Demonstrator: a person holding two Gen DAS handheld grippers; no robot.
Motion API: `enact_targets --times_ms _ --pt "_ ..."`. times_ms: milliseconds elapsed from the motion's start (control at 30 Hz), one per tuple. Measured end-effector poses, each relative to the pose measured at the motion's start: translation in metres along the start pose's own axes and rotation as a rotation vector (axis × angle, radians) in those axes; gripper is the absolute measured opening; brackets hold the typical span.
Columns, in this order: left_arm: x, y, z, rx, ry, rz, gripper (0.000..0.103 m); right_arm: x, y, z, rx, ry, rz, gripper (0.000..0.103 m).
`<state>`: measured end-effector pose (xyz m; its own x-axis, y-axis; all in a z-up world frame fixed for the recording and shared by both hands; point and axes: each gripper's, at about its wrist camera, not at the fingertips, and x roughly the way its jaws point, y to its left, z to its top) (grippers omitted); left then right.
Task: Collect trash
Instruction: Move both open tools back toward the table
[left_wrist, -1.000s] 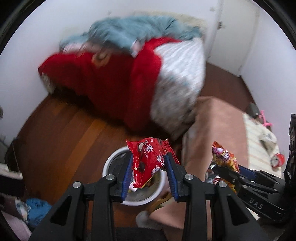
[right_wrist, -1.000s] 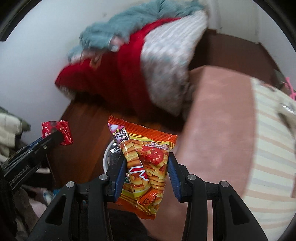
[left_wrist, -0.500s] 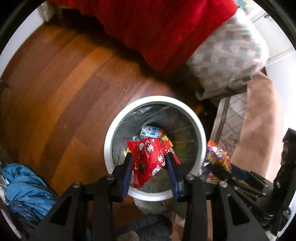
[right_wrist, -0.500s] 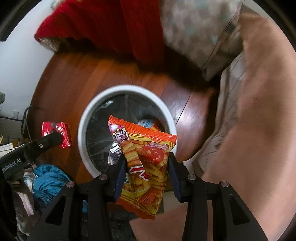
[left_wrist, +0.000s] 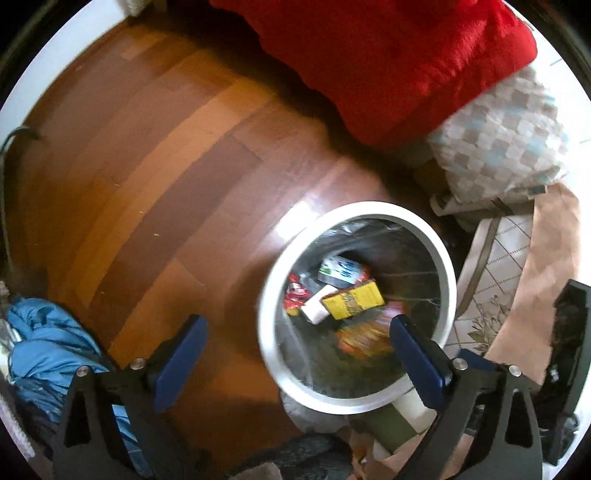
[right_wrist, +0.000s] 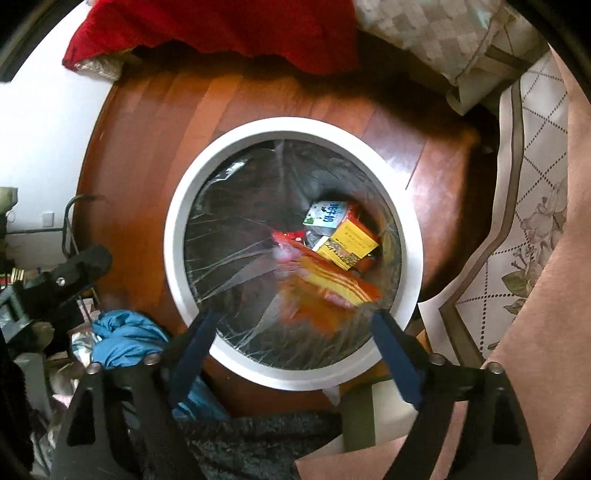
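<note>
A white-rimmed round trash bin (left_wrist: 354, 210) with a clear liner stands on the wooden floor; it also shows in the right wrist view (right_wrist: 207, 155). Inside lie a yellow box (left_wrist: 354, 299), a white-and-blue carton (left_wrist: 340, 271), a red wrapper (left_wrist: 295, 295) and a blurred orange snack bag (right_wrist: 325, 291), which also shows in the left wrist view (left_wrist: 364, 336). My left gripper (left_wrist: 295, 339) is open and empty above the bin's near-left rim. My right gripper (right_wrist: 291, 332) is open and empty above the bin's near rim.
A red blanket (left_wrist: 388, 62) and a checked pillow (left_wrist: 509, 140) lie beyond the bin. A patterned mat (right_wrist: 532, 206) and pink cover (right_wrist: 546, 332) are to the right. Blue cloth (left_wrist: 40, 339) lies at the left. Dark fuzzy fabric (right_wrist: 258, 443) lies below the grippers.
Both grippers opened over the bin. The red wrapper left the left gripper and the orange snack bag left the right gripper; both are now in the bin.
</note>
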<state>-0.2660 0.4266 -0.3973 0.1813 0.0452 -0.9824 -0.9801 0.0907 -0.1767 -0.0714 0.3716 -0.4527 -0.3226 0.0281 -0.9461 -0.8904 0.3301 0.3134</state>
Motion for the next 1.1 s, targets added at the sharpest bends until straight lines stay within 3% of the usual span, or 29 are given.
enact_targets --times_ms 33,400,700,1100 --pt "-0.002 0.001 -0.002 0.003 -0.009 0.008 0.101 -0.004 0.002 0.000 -0.008 -0.006 -0.007 0.103" --pt "-0.049 -0.009 -0.047 0.072 -0.135 0.121 0.101 -0.056 0.019 -0.026 -0.166 -0.101 -0.255 0.103" --pt "-0.093 -0.028 -0.074 0.121 -0.209 0.122 0.101 -0.112 0.018 -0.051 -0.157 -0.204 -0.250 0.103" --pt "-0.179 -0.060 -0.117 0.175 -0.357 0.104 0.101 -0.219 0.026 -0.110 -0.142 -0.393 -0.148 0.103"
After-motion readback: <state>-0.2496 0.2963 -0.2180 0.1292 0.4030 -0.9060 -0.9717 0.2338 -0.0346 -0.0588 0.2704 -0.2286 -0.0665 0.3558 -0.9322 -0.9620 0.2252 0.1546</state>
